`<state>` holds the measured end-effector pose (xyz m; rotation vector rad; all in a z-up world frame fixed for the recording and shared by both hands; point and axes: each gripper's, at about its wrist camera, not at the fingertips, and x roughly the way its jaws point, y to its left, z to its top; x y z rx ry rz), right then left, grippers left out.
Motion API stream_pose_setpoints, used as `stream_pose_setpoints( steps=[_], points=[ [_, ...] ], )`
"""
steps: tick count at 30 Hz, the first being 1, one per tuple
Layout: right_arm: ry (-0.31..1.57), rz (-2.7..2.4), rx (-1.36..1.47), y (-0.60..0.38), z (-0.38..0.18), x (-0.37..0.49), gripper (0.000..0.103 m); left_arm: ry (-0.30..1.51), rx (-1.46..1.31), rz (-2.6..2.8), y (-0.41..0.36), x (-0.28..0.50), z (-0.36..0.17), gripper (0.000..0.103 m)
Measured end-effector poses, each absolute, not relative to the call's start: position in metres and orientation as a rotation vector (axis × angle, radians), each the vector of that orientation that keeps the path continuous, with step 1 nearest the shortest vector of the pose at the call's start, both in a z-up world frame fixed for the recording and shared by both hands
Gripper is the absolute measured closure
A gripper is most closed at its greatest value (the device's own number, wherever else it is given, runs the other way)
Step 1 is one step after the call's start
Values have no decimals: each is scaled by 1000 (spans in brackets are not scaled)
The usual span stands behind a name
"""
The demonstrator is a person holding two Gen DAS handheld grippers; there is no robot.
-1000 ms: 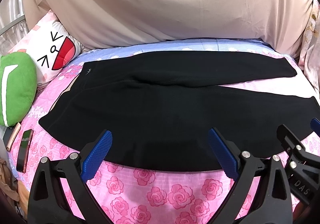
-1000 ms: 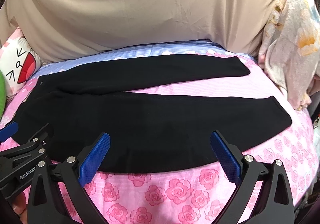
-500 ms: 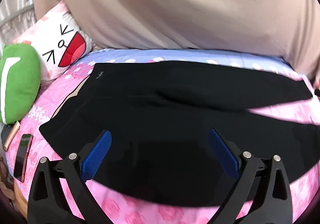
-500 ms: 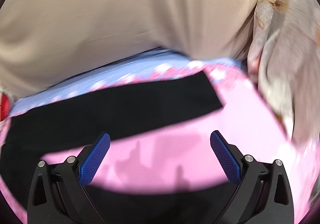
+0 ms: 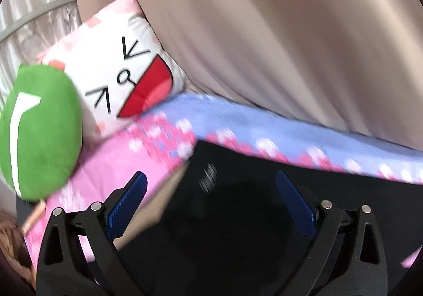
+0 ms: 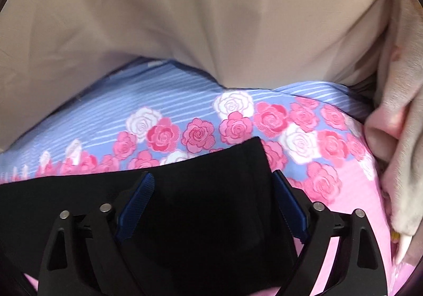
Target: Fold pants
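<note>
Step in hand, by my read: reaching for far edge of pants (image 6: 211,216), spread flat on floral bedsheet (image 6: 330,148).

Your left gripper (image 5: 211,203): spread wide, empty, over waistband corner.

Your right gripper (image 6: 214,206): spread wide, empty, over cuff.

Next: pinch both ends, bring toward you.

Right gripper (image 6: 212,206): jaws spread wide, blue pads either side of the black pants (image 6: 216,190) leg end. Leg end lies flat on rose-print bedsheet (image 6: 325,153), near its far blue-striped edge. Beige curtain (image 6: 185,18) behind; pale blanket (image 6: 401,150) at right edge.
</note>
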<state>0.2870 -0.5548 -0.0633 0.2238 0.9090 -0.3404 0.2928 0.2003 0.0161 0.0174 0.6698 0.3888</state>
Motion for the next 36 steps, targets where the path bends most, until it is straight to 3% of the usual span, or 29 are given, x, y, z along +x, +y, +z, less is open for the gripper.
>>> stream_pose_setpoints(
  steps=[2, 5, 7, 9, 10, 11, 12, 14, 19, 26, 30, 36],
  points=[
    [900, -360, 188, -552, -65, 289, 38, 702, 8, 388, 218, 321, 8, 7],
    [884, -340, 231, -557, -61, 284, 87, 827, -34, 389, 248, 372, -20, 7],
    [874, -311, 274, -558, -57, 277, 91, 890, -63, 415, 266, 398, -40, 8],
    [867, -302, 265, -557, -53, 273, 92, 932, -84, 444, 277, 413, -58, 11],
    [860, -305, 253, -554, -50, 270, 92, 946, -101, 433, 282, 418, -63, 22],
    [853, -305, 246, -551, -47, 267, 92, 973, -129, 391, 286, 424, -70, 52],
    [847, -305, 243, -546, -44, 261, 92, 998, -154, 352, 287, 427, -74, 67],
    [829, -314, 245, -543, -37, 253, 93, 984, -174, 307, 285, 421, -66, 82],
    [744, -293, 255, -531, -8, 218, 93, 814, -110, 221, 269, 353, -6, 90],
    [629, -209, 220, -499, 34, 115, 94, 736, -138, 106, 278, 211, 56, 90],
    [634, -207, 171, -496, 28, 44, 94, 798, -128, 126, 293, 150, 45, 90],
    [771, -252, 202, -510, -36, -2, 87, 972, -34, 320, 305, 113, -32, 86]
  ],
)
